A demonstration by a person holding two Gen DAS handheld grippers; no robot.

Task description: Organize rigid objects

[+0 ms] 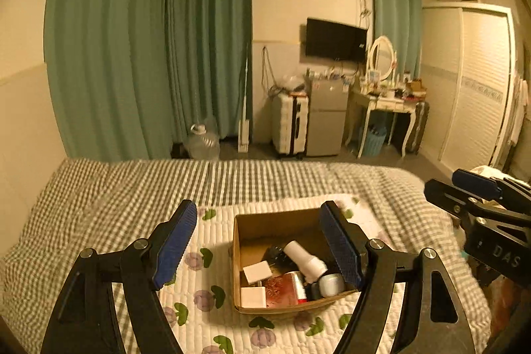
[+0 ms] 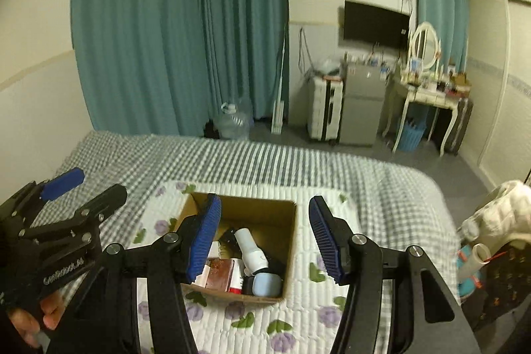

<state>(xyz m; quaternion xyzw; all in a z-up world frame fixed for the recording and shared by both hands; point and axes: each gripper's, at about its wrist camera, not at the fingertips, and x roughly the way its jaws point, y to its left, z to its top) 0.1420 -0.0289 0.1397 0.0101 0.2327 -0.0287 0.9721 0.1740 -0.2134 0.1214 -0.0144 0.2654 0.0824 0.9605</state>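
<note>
An open cardboard box (image 1: 237, 257) sits on a floral quilted mat (image 1: 212, 241) on the bed. It holds a white bottle (image 1: 305, 257), a red packet (image 1: 285, 287), small white boxes (image 1: 257, 271) and a round jar (image 1: 332, 284). My left gripper (image 1: 259, 211) hovers above the box, open, with nothing between its blue pads. The right wrist view shows the same box (image 2: 290, 254), the bottle (image 2: 250, 251) and the jar (image 2: 267, 284). My right gripper (image 2: 264, 201) also hangs over it, open and empty. Each gripper shows at the edge of the other's view.
The bed has a checked cover (image 1: 132, 188); its far edge meets grey floor. Beyond stand a water jug (image 1: 202, 140), a white suitcase (image 1: 288, 121), a small fridge (image 1: 327, 115) and a dressing table (image 1: 388, 102). A white cloth (image 2: 497, 214) lies at the right.
</note>
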